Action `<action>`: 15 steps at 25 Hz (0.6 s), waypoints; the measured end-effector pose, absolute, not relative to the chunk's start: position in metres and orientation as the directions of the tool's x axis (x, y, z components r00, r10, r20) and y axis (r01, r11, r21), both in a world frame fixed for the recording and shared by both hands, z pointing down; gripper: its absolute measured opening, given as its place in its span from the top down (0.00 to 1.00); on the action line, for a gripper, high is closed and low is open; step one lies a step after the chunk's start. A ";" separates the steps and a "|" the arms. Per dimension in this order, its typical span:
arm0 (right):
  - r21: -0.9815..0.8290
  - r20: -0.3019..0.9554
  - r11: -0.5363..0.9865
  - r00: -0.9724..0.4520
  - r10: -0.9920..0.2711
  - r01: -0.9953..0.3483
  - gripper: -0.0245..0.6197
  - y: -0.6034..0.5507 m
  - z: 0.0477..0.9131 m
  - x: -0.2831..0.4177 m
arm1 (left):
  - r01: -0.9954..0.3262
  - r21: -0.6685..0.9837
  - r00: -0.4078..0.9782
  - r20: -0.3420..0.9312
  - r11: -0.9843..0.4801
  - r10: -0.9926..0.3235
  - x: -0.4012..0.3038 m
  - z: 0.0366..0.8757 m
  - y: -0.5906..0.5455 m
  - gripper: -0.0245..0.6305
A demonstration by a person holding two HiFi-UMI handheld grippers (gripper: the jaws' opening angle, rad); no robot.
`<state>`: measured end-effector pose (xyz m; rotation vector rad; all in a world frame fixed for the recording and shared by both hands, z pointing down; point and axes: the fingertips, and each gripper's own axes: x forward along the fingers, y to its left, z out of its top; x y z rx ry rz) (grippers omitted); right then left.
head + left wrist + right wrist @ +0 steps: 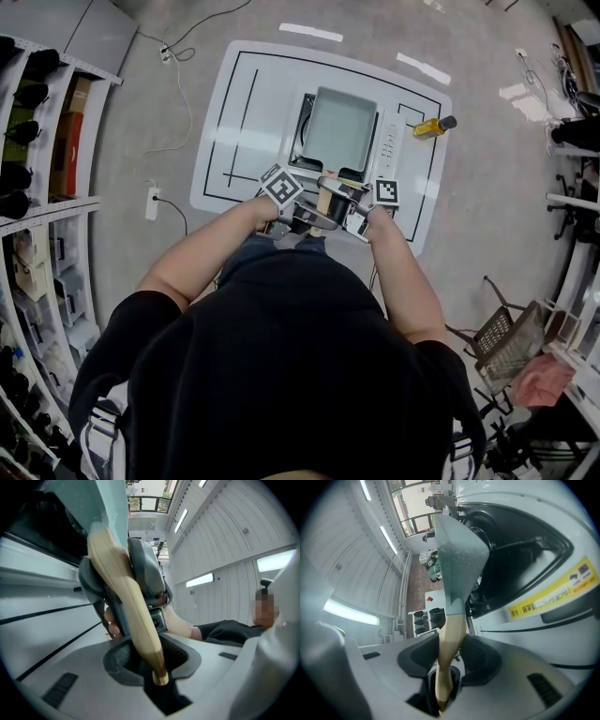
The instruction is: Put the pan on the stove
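Clamping the wooden handle together, the left hand-held gripper and right hand-held gripper carry the pan straight ahead over the stove, its long axis pointing away. The right one grips nearer the pan.

The pan is pale grey-green with a light tan handle. The table is white with black lines; the bottle is yellow.
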<state>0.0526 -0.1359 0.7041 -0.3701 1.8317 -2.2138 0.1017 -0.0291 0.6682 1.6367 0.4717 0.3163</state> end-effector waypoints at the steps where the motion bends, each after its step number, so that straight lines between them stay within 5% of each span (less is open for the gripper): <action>1: -0.982 0.041 -0.188 -0.938 -0.344 0.026 0.75 -0.135 0.705 0.053 | 0.113 0.991 0.873 -0.063 -0.076 0.483 0.102 0.671 -0.028 0.81; 15: -0.985 0.040 -0.173 -0.941 -0.335 0.020 0.76 -0.131 0.713 0.052 | 0.100 0.992 0.867 -0.050 -0.075 0.495 0.102 0.683 -0.023 0.82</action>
